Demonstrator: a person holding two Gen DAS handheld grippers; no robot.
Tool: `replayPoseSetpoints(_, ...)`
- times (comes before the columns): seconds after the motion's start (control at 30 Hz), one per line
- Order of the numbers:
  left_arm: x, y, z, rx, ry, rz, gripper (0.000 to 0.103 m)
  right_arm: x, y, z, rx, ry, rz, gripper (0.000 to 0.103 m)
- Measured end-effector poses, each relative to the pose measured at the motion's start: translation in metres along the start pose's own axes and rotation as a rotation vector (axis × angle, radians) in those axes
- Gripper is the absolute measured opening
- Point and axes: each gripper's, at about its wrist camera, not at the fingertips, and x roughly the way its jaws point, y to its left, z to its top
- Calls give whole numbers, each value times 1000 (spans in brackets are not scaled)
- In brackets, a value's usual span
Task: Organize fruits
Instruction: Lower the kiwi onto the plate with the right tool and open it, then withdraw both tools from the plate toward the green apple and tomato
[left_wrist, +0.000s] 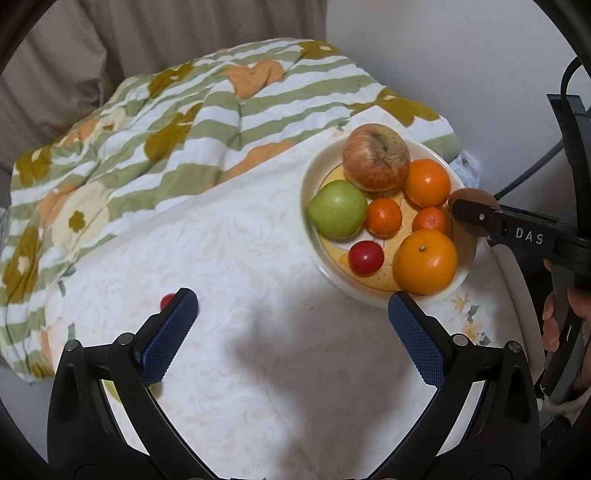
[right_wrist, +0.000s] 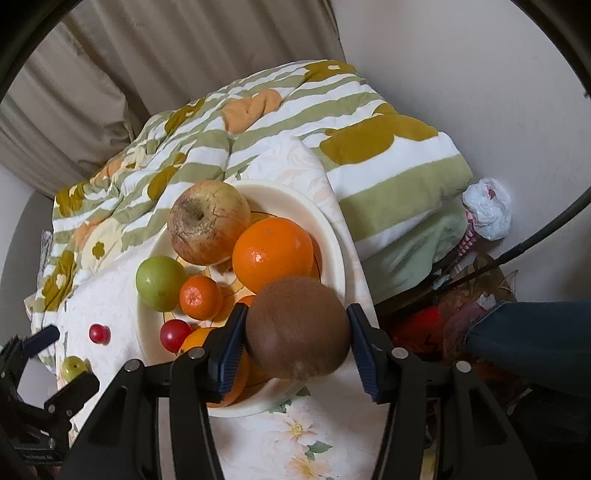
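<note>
The right gripper, jaws clamped on a fuzzy brown kiwi, hangs over the near rim of the cream bowl of fruit; the left gripper, jaws apart and empty, stands nearer a small red fruit left on the white floral cloth.

Your bowl sits on the tablecloth, with the quilt bunched behind it. In it lie 2 apples, 4 citrus fruits and 1 small round fruit. The kiwi hangs over its near rim. Left of it, 2 small fruits, possibly plums, lie on the cloth.
</note>
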Motion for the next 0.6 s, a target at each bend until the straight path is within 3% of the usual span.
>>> replayPoseSetpoints(0.07,-4,3,-3,-18,-8,4,103,-5,2,1,2,-24,16,79)
replayPoseSetpoints(0.13,-7,6,-7,-39,-16,1,103,-11,4,1,-7,-51,22,92)
replayPoseSetpoints(0.6,-72,11,-34,-128,-156,59,103,-63,22,-13,-159,-156,19,92)
